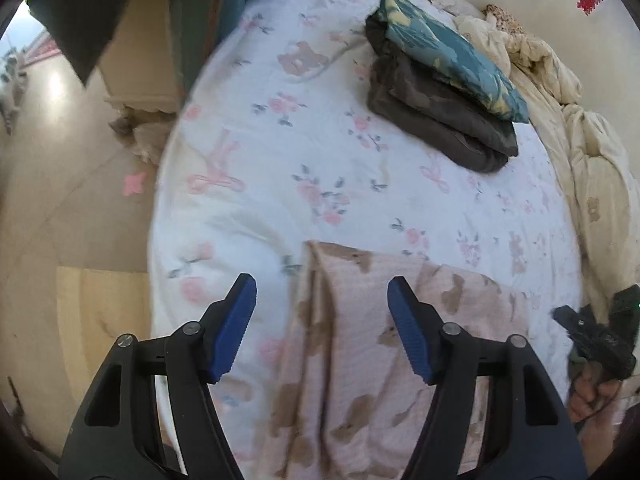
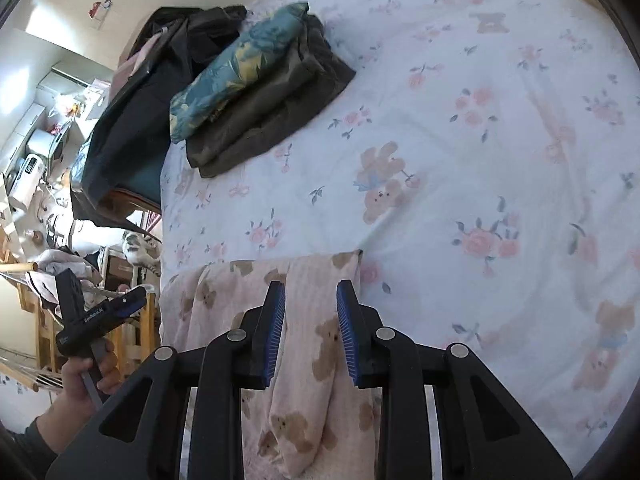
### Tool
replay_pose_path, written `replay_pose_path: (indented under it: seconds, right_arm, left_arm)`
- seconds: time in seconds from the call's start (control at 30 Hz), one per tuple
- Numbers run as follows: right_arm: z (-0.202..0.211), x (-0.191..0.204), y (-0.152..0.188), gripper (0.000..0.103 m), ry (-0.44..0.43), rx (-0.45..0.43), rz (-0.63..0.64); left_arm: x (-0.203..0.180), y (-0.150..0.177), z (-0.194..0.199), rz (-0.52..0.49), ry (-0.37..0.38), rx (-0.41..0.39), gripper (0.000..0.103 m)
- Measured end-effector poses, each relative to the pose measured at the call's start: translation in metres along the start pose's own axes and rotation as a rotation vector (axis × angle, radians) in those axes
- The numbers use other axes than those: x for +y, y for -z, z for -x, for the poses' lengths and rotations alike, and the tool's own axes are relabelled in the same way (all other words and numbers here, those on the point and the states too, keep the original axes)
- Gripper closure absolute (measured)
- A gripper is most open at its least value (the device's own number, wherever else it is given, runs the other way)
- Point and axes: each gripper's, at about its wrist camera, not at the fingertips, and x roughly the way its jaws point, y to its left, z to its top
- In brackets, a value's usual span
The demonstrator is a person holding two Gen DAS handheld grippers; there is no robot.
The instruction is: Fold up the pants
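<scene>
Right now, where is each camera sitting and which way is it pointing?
Left wrist: rides the left gripper, aimed down at the pink bear-print pants on the floral bed sheet; the right gripper in a hand shows at the right edge.
Right wrist: rides the right gripper, aimed down over the same pants; the left gripper in a hand shows at the left.
Shared: pants, sheet, folded clothes stack.

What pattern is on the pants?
Pale pink pants with brown teddy bears, clearest in the right wrist view.
</scene>
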Motion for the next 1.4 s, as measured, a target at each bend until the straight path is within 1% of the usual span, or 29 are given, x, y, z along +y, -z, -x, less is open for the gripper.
replay_pose_path:
  seconds: [0.1, 0.17, 0.2, 0.27, 0.33, 0.37, 0.43, 0.53, 0.57, 0.6, 0.63, 0.67, 0.7, 0.77, 0.83, 0.9, 1.0, 1.1, 1.13, 1.2, 1.23, 1.27, 1.3, 1.33, 1.37, 1.4]
  right_arm:
    - [-0.019, -0.005, -0.006, 0.073, 0.023, 0.041, -0.011]
    - [-0.028, -0.009, -0.005, 0.062, 0.053, 0.063, -0.019]
    - [-0.033, -0.012, -0.005, 0.061, 0.064, 0.073, -0.023]
    - [-0.041, -0.017, -0.006, 0.061, 0.073, 0.083, -0.034]
    - [-0.049, -0.022, -0.008, 0.061, 0.073, 0.093, -0.044]
    - [-0.053, -0.024, -0.010, 0.061, 0.074, 0.100, -0.046]
    - [-0.061, -0.025, -0.011, 0.061, 0.078, 0.109, -0.044]
    - [-0.066, -0.022, -0.014, 0.067, 0.072, 0.100, -0.018]
    - [-0.067, -0.020, -0.014, 0.077, 0.060, 0.099, -0.008]
    - [-0.067, -0.018, -0.014, 0.082, 0.053, 0.107, 0.003]
    - [-0.068, -0.015, -0.014, 0.090, 0.064, 0.109, 0.018]
    - [-0.067, -0.011, -0.012, 0.102, 0.082, 0.111, 0.047]
    - [-0.067, -0.009, -0.012, 0.102, 0.088, 0.113, 0.064]
    - [-0.064, -0.006, -0.013, 0.103, 0.095, 0.103, 0.085]
    - [-0.062, -0.007, -0.016, 0.103, 0.104, 0.089, 0.094]
    - [-0.062, -0.011, -0.019, 0.103, 0.111, 0.085, 0.089]
    - [-0.065, -0.017, -0.022, 0.103, 0.134, 0.079, 0.069]
    - [-0.068, -0.015, -0.023, 0.102, 0.163, 0.062, 0.080]
    - [-0.070, -0.015, -0.023, 0.096, 0.170, 0.072, 0.086]
    - [-0.068, -0.018, -0.022, 0.096, 0.157, 0.082, 0.061]
    - [-0.062, -0.018, -0.022, 0.094, 0.165, 0.069, 0.051]
    - [-0.054, -0.016, -0.022, 0.093, 0.191, 0.047, 0.058]
    - [-0.046, -0.013, -0.020, 0.093, 0.226, 0.025, 0.070]
    - [-0.036, -0.008, -0.018, 0.093, 0.248, 0.006, 0.085]
    - [-0.028, 0.000, -0.014, 0.093, 0.228, 0.002, 0.102]
    - [-0.024, 0.009, -0.010, 0.093, 0.190, 0.014, 0.124]
  left_arm:
    - [-0.006, 0.000, -0.008, -0.003, 0.020, 0.031, 0.043]
    - [-0.009, -0.003, -0.014, -0.001, 0.036, 0.051, 0.046]
    - [-0.010, -0.005, -0.015, 0.001, 0.039, 0.053, 0.046]
    - [-0.010, -0.010, -0.020, 0.001, 0.023, 0.054, 0.046]
    - [-0.007, -0.013, -0.025, 0.022, 0.029, 0.065, 0.049]
    - [-0.004, -0.014, -0.029, 0.040, 0.039, 0.076, 0.052]
    - [-0.004, -0.016, -0.037, 0.055, 0.060, 0.106, 0.067]
    - [-0.010, -0.014, -0.043, 0.031, 0.070, 0.142, 0.077]
    - [-0.012, -0.012, -0.044, 0.022, 0.071, 0.156, 0.079]
    - [-0.015, -0.011, -0.044, 0.002, 0.057, 0.159, 0.092]
    - [-0.018, -0.011, -0.043, -0.021, 0.033, 0.150, 0.098]
    - [-0.021, -0.012, -0.042, -0.048, 0.012, 0.138, 0.099]
    - [-0.022, -0.013, -0.041, -0.059, 0.007, 0.128, 0.101]
    - [-0.021, -0.018, -0.038, -0.066, -0.004, 0.113, 0.102]
    - [-0.016, -0.024, -0.036, -0.051, 0.001, 0.107, 0.102]
    - [-0.012, -0.030, -0.036, -0.055, -0.014, 0.095, 0.103]
    - [-0.007, -0.035, -0.046, -0.066, -0.064, 0.095, 0.103]
    - [-0.003, -0.036, -0.048, -0.083, -0.131, 0.060, 0.102]
    - [-0.002, -0.037, -0.047, -0.071, -0.137, 0.056, 0.102]
    - [0.001, -0.037, -0.039, -0.043, -0.112, 0.042, 0.102]
    - [-0.001, -0.036, -0.028, -0.044, -0.121, 0.012, 0.102]
    - [-0.004, -0.034, -0.022, -0.049, -0.134, -0.007, 0.102]
    - [-0.012, -0.028, -0.009, -0.069, -0.127, -0.034, 0.102]
    - [-0.018, -0.023, -0.004, -0.085, -0.110, -0.035, 0.102]
    - [-0.029, -0.013, 0.000, -0.118, -0.090, -0.018, 0.102]
    - [-0.041, 0.001, 0.002, -0.153, -0.067, 0.010, 0.102]
